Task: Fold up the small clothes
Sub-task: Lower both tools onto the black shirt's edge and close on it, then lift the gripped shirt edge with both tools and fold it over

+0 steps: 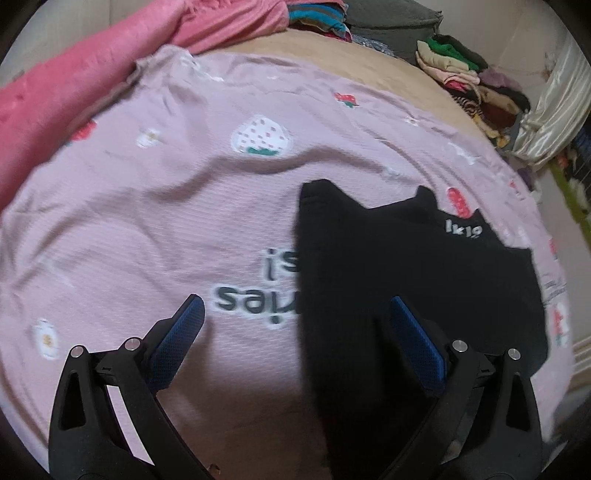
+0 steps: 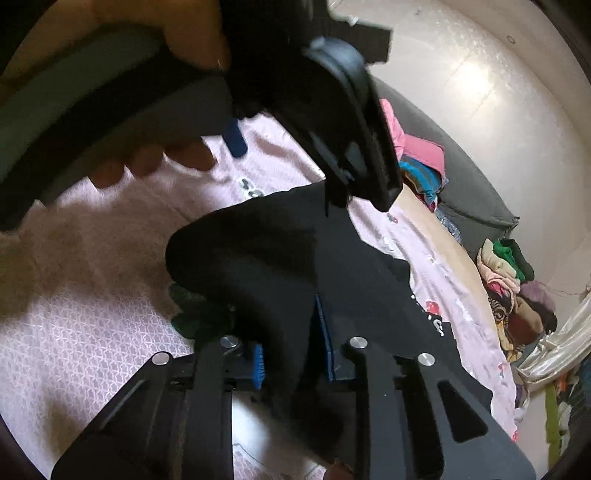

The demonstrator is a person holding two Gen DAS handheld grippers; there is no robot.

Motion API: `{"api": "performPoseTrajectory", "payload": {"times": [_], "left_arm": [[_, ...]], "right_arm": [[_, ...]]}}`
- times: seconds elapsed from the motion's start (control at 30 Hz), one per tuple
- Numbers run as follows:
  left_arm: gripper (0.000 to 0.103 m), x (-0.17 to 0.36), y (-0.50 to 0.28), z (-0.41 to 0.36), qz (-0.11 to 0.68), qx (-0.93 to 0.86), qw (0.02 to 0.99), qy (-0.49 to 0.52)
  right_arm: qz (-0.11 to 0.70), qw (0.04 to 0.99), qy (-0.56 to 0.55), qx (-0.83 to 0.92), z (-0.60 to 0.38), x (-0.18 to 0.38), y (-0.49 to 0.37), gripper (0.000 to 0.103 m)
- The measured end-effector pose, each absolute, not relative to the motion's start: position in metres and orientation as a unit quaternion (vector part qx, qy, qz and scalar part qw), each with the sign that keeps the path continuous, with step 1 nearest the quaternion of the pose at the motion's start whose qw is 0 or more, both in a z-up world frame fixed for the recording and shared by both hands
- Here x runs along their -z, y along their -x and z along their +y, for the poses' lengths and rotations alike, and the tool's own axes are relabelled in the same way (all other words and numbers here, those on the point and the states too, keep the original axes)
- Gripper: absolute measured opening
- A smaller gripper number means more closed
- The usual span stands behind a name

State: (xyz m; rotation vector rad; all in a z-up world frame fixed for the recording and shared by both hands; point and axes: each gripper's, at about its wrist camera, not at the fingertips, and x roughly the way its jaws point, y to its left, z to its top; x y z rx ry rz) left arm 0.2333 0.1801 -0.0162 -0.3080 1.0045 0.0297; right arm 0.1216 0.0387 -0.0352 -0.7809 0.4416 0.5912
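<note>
Lying spread on a pink sheet [image 1: 147,229] printed with strawberries and dark lettering: a small black garment [image 1: 406,266] with white lettering near its far edge. Covering part of the printed word on the sheet with its left edge.

Left gripper [image 1: 299,325]: standing wide open above the sheet, blue pads [image 1: 184,332] well apart, holding nothing. Left pad hanging over bare sheet, right pad over the black garment; contact with the cloth not determinable from the left wrist view.

Right gripper [image 2: 291,339]: jaws drawn close together, blue pads [image 2: 325,339] pinching a raised fold of the black garment [image 2: 258,258]. Cloth bulging up in a rounded hump just ahead of the pads and passing down between them. Rest of the garment trailing flat toward the right across the sheet [image 2: 92,332].

Showing in the right wrist view, upper part: the left gripper [image 2: 332,110] seen from the side, blurred, gripped by a hand [image 2: 155,162] with fingers curled under the handle. One blue pad tip visible just above the sheet.

Lying beyond the sheet: a pink blanket [image 1: 92,74] bunched along the far left, a tan mattress surface [image 1: 351,62], a grey cushion [image 1: 391,18], and piles of mixed coloured clothes [image 1: 469,81] stacked along the far right edge near a pale wall.
</note>
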Motion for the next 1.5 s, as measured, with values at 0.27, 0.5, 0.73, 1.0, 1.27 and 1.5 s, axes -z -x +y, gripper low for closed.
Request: {"api": "performPoseTrajectory", "payload": {"times": [0.27, 0.5, 0.73, 1.0, 1.27, 1.5], "left_arm": [[0.093, 0.019, -0.248, 0.159, 0.493, 0.007, 0.854, 0.167], [0.046, 0.006, -0.256, 0.133, 0.486, 0.031, 0.858, 0.162], [0.022, -0.022, -0.252, 0.106, 0.460, 0.048, 0.876, 0.137], [0.021, -0.054, -0.247, 0.073, 0.431, 0.073, 0.892, 0.115], [0.021, -0.072, -0.246, 0.037, 0.421, 0.090, 0.897, 0.097], [0.021, -0.078, -0.247, 0.010, 0.420, 0.099, 0.898, 0.082]], "right_arm": [[0.206, 0.876, 0.324, -0.290, 0.013, 0.012, -0.120, 0.018], [0.200, 0.891, 0.290, -0.286, -0.011, -0.005, -0.120, 0.017], [0.193, 0.905, 0.266, -0.271, -0.032, -0.017, -0.114, 0.017], [0.186, 0.923, 0.228, -0.249, -0.067, -0.034, -0.106, 0.016], [0.181, 0.935, 0.202, -0.229, -0.097, -0.043, -0.101, 0.016], [0.182, 0.943, 0.180, -0.214, -0.119, -0.043, -0.085, 0.016]]}}
